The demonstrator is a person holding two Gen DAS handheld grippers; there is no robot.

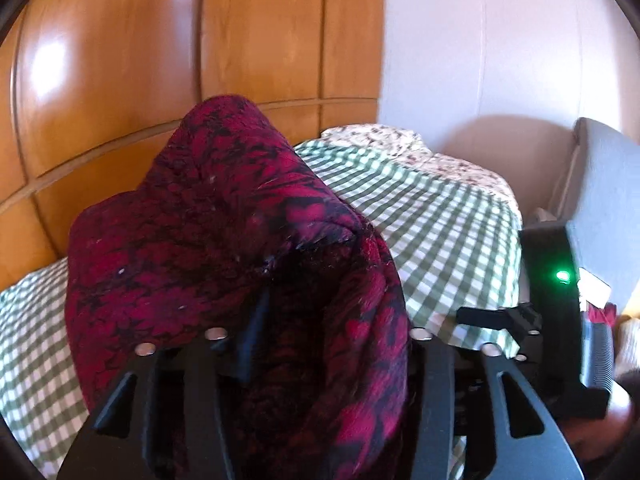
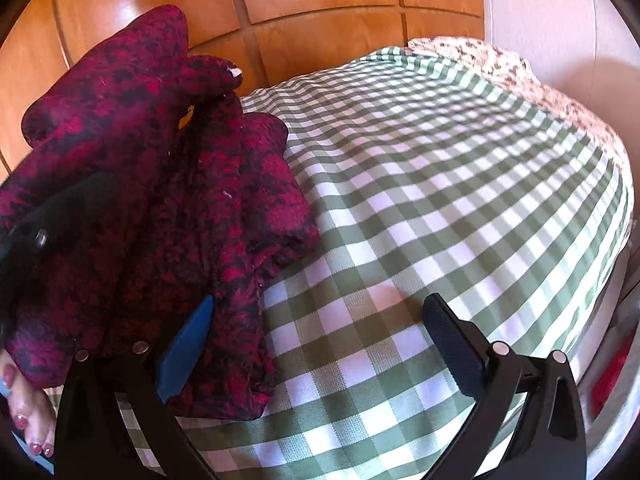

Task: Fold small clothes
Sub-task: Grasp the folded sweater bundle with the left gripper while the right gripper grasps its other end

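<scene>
A crimson and black patterned garment [image 1: 224,216] is bunched up over my left gripper [image 1: 328,308]. It drapes across both jaws and fills most of the gap. One dark fingertip [image 1: 256,312] shows beside a loose hollow in the cloth, and the other finger is hidden. In the right wrist view the same garment [image 2: 180,184] is heaped at the left of the bed. My right gripper [image 2: 320,344] stands open over the checked cover. Its blue-padded finger [image 2: 188,344] touches the garment's edge, and nothing lies between the jaws.
The bed has a green and white checked cover [image 2: 440,200] and a floral pillow [image 2: 504,64] at the far end. A wooden wardrobe [image 1: 120,80] stands behind it, with a grey chair [image 1: 608,200] to the right. A hand [image 2: 28,412] shows at lower left.
</scene>
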